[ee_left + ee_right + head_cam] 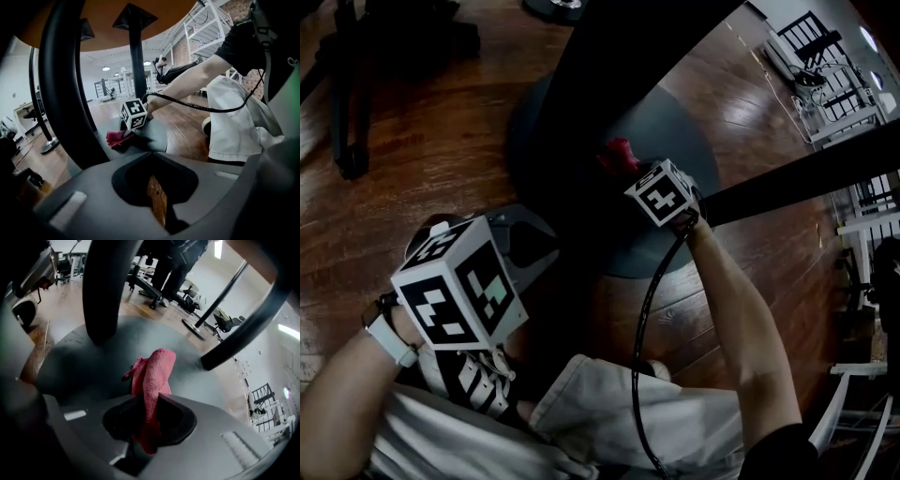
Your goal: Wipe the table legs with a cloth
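Note:
The black table leg (pixel 623 56) rises from a round grey base (pixel 680 122) on the wooden floor. My right gripper (pixel 630 171) is low over that base, close beside the leg's foot, shut on a pink cloth (pixel 618 155). In the right gripper view the cloth (pixel 153 376) sticks up from between the jaws of the right gripper (pixel 147 411), just in front of the leg (pixel 103 287) and over the base (pixel 75 357). My left gripper (pixel 528 246) hovers at the base's near-left edge. Its jaws (pixel 157 201) are shut with nothing between them.
A second black bar (pixel 806 176) slants in from the right above the base. A black stand (pixel 347 94) is at the upper left, white racks (pixel 825 84) at the far right. The person's light trousers (pixel 628 422) and shoe (pixel 473 380) are near.

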`<state>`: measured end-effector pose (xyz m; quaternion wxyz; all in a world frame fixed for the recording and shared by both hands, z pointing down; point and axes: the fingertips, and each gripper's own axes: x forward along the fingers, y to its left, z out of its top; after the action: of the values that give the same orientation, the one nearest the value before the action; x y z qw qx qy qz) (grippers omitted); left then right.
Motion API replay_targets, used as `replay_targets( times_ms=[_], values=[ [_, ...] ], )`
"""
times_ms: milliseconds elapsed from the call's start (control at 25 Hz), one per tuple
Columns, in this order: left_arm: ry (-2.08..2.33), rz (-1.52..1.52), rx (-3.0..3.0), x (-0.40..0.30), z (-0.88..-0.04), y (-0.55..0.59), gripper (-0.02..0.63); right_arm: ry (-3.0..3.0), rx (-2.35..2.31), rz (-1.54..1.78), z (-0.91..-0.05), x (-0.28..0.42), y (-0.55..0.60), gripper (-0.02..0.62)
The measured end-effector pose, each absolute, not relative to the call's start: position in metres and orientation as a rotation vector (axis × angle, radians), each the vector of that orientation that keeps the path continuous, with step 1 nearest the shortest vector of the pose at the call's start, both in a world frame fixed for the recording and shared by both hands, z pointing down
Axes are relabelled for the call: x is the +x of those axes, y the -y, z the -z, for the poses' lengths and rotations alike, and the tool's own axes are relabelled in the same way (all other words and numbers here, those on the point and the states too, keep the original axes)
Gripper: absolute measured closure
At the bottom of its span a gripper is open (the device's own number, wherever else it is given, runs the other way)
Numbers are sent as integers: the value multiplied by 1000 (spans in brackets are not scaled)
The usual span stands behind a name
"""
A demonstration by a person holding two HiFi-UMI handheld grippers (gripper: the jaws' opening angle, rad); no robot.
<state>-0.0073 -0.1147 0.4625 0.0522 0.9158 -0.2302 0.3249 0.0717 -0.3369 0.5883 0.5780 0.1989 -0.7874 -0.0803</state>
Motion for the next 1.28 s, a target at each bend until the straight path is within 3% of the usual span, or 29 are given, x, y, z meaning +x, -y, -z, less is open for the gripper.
replay_targets(
  times_ms=[520,880,1280],
  values=[
    [813,-711,2860,13,-436,121,614,1767,848,-99,-574,169,395,548],
    [974,-678,2720,18,-413,147,614,1787,924,-154,-574,171,423,548],
    [1200,-595,2637,19,-390,187,614,2051,302,282,-578,16,377,548]
  ],
)
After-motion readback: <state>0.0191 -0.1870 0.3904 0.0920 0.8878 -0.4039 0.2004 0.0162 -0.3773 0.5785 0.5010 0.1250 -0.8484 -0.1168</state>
